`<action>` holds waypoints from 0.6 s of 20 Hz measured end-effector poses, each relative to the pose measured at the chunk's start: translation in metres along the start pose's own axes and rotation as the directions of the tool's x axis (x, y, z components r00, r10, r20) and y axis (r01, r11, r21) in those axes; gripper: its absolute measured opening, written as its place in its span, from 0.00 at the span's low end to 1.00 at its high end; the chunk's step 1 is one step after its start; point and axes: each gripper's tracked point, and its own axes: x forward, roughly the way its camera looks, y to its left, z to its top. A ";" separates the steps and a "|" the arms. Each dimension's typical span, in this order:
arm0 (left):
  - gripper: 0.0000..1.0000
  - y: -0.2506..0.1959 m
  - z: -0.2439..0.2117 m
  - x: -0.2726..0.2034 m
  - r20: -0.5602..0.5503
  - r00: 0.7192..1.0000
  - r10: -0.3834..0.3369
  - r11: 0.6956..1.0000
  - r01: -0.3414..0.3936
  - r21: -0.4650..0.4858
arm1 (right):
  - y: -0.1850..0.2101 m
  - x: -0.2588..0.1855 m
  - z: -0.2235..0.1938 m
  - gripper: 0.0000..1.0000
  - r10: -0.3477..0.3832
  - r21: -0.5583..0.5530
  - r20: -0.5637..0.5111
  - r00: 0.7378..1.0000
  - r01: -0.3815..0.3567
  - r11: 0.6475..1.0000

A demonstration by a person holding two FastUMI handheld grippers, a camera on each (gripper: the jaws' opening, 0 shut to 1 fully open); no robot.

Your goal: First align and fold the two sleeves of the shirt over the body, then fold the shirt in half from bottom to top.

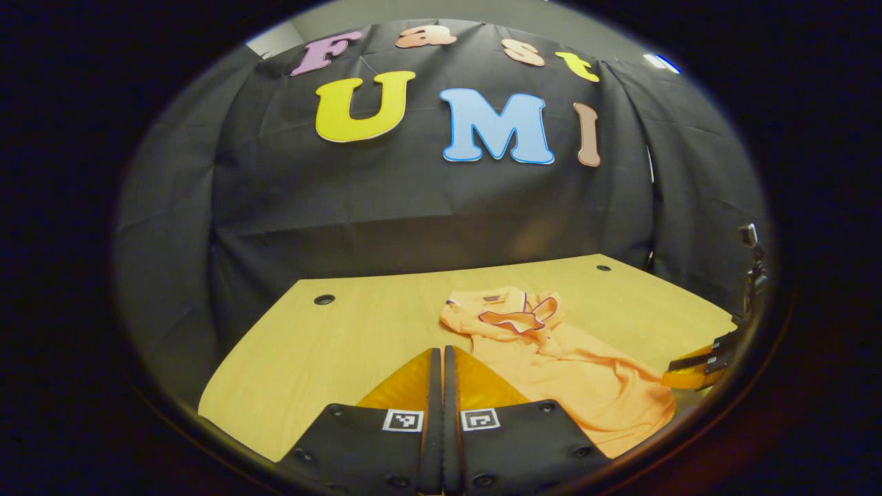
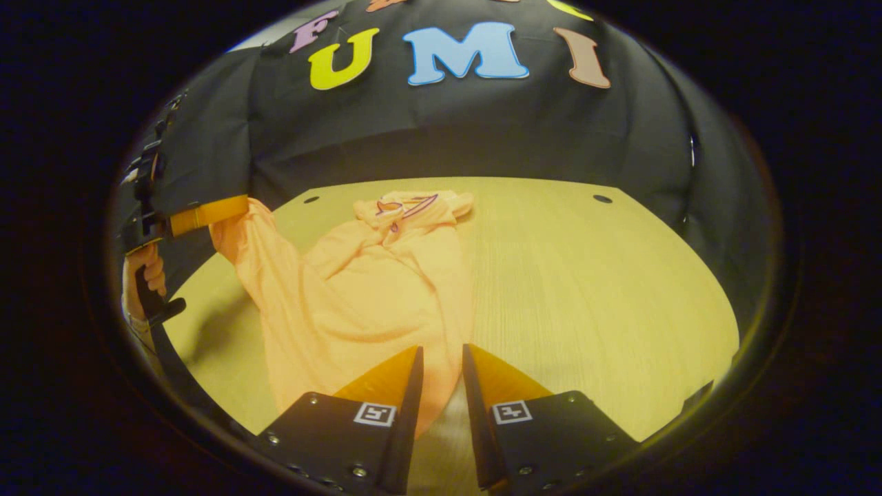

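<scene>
Meanwhile, an orange polo shirt [image 2: 372,289] was seen lying crumpled on the wooden table [image 2: 586,275], its collar [image 2: 403,205] toward the booth's black wall and its body spread toward the near edge. In the right gripper view, the left gripper [image 2: 207,213] was held raised at the far left, above the table's edge, by a hand [image 2: 145,272] wrapped around its handle; one sleeve [image 2: 241,241] was lifted off the table and drawn up to its fingers, apparently pinched there. In the left gripper view, that gripper's own fingers [image 1: 433,386] were pressed almost together, but the cloth between them could not be made out. The right gripper [image 2: 441,375] was held low over the shirt's hem, its jaws parted by a narrow gap with nothing clearly clamped; the fabric was seen just beyond and beneath its tips. It was also seen at the right edge of the left gripper view, beside the shirt's lower corner.
</scene>
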 end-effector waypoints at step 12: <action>0.07 -0.010 0.019 0.052 0.008 1.000 -0.025 1.000 0.024 0.004 | 0.000 0.023 0.000 0.00 0.031 0.049 -0.058 0.998 -0.028 0.998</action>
